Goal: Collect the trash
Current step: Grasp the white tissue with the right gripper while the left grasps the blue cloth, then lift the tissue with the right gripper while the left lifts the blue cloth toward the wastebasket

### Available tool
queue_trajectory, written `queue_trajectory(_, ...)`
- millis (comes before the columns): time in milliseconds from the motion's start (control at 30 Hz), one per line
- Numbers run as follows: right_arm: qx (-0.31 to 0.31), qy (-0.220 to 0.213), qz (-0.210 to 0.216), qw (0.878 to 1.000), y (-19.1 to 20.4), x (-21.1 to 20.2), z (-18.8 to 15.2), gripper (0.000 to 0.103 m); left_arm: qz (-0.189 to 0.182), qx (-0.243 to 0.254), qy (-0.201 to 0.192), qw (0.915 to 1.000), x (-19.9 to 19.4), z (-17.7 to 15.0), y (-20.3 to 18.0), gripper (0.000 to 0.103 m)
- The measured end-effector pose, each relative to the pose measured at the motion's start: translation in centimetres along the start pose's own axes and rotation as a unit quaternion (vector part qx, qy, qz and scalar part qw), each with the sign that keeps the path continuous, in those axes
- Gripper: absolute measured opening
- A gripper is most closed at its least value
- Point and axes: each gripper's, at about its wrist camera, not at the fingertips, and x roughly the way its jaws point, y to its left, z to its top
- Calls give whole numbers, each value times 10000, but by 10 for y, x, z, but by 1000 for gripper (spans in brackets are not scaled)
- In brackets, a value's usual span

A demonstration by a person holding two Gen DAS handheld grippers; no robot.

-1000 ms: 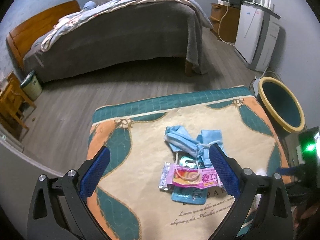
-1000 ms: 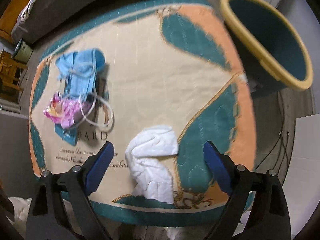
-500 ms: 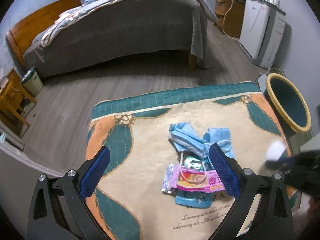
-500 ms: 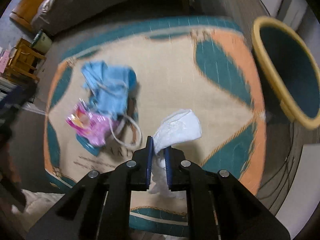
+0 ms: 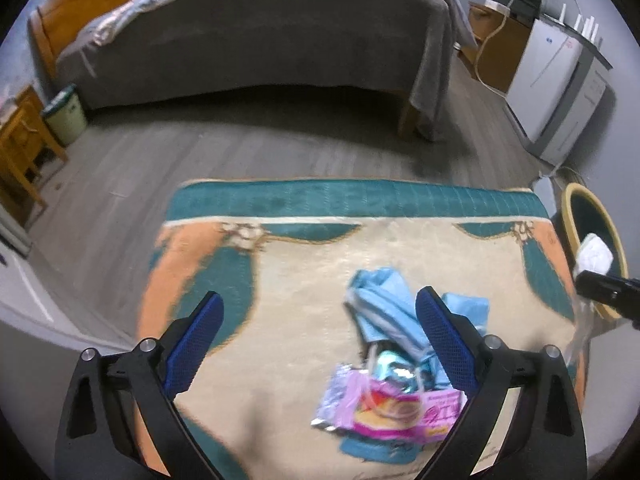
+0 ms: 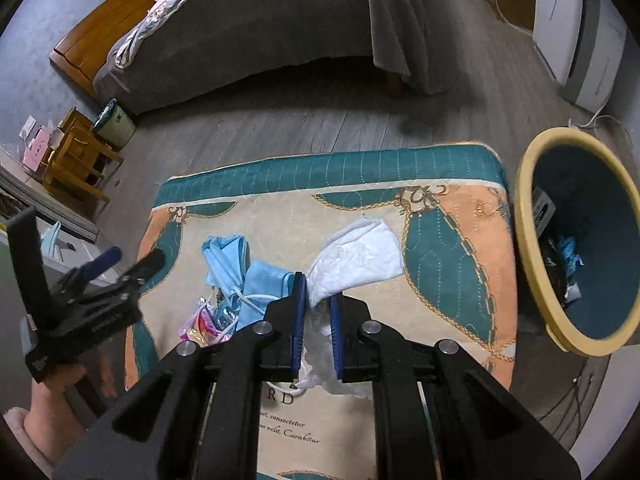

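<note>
My right gripper is shut on a crumpled white tissue, held up off the patterned rug. To its right stands the yellow-rimmed teal bin, with some trash inside. In the left wrist view the tissue and right gripper hang in front of the bin. My left gripper is open above the rug, just left of a pile of blue face masks and a pink wrapper. The right finger hides part of that pile.
Beyond the rug and a strip of wood floor stands a bed with a grey cover. At far left are a small green bin and a wooden side table, at right a white appliance. Cables lie behind the bin.
My right gripper closed on the white tissue and lifted it off the rug toward the bin. The left gripper sank closer to the mask and wrapper pile, still open.
</note>
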Motion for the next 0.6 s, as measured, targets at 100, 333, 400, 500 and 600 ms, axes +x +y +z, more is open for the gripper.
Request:
queue_trajectory(100,74,41,120,9999,-3,3,0,11,-227,170,180,9994,18,2,-16,78)
queue_trajectory(333,-1,56,159,9999,-9,-2,-1,11,-445,217,843,9952,57,-4,-33,31)
queue_trajectory(400,36,53,156,9999,-12,-3,-1,11,-503,181,870,9948,59,-4,-33,25)
queue_trajectory(500,106,-2,161,9998,-17,-6,0,11,-599,55,640,9961,47,2,-29,10)
queue_trajectory(600,163,-104,206,9996,-18,-12,3,11,-498,226,268,9981,27,9,-34,3)
